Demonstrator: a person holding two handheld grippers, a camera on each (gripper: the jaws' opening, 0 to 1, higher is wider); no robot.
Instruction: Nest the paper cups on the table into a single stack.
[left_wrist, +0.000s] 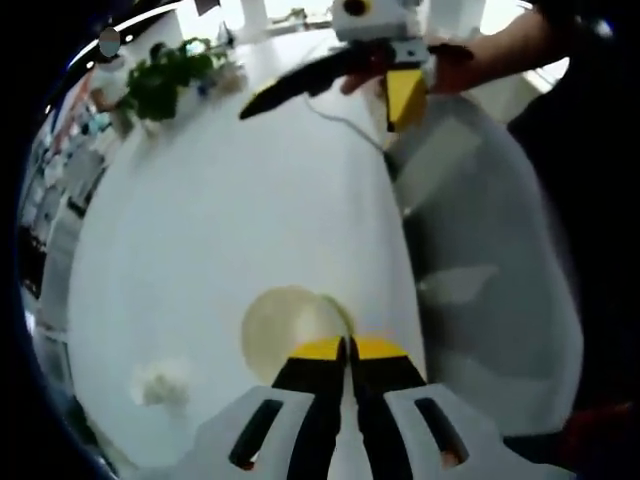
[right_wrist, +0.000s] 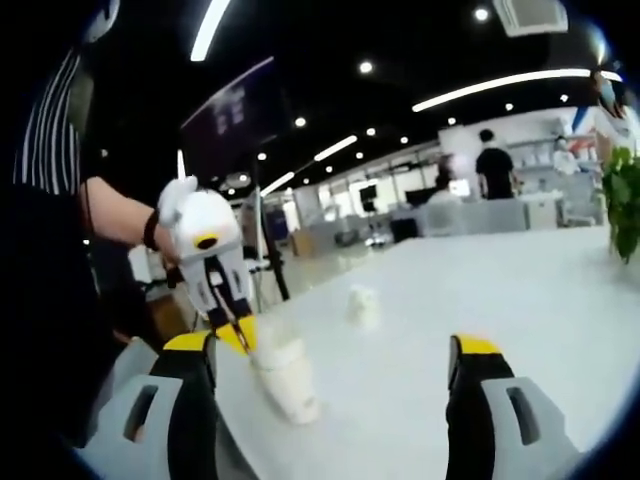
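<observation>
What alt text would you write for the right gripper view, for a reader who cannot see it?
The left gripper pinches the rim of a paper cup stack on a white table, while the right gripper waits with jaws wide apart. A lone paper cup stands farther back.

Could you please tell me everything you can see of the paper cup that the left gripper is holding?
The cup is pale, creamy paper, blurred in both views. In the left gripper view its round mouth shows just beyond the left gripper, whose yellow-tipped jaws are shut on its rim. In the right gripper view it hangs slightly tilted, its base at or near the white table, and its ridged wall suggests several nested cups, though I cannot be sure. A second small cup stands apart behind it.
</observation>
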